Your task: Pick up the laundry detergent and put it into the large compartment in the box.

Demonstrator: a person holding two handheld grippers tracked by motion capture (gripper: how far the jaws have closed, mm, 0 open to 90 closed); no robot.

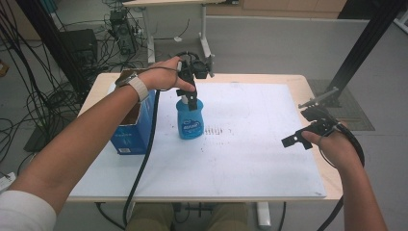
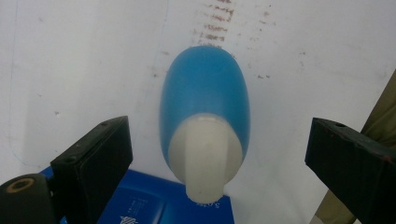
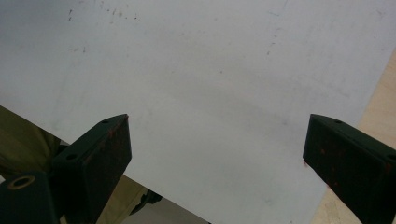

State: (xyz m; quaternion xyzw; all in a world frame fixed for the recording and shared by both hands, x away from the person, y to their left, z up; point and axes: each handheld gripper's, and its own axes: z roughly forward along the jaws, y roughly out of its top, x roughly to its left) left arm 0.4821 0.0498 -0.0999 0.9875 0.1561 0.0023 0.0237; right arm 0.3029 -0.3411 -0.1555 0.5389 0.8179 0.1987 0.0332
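A blue bottle (image 1: 190,121) with a white cap stands upright on the white mat (image 1: 250,144), left of centre. My left gripper (image 1: 191,96) hangs right over its top, pointing down. In the left gripper view the white cap (image 2: 205,156) and blue body (image 2: 204,88) lie between the two wide-apart jaws, which touch neither side; the gripper (image 2: 217,154) is open. My right gripper (image 1: 308,126) hovers over the mat's right edge, open and holding nothing, and the right gripper view looks down past that gripper (image 3: 217,154) on bare mat (image 3: 201,79).
An open blue cardboard box (image 1: 132,130) stands just left of the bottle, under my left forearm; its blue top (image 2: 154,200) shows below the cap. The wooden table (image 1: 308,82) rims the mat. Cables, desk legs and a black frame post stand on the floor beyond.
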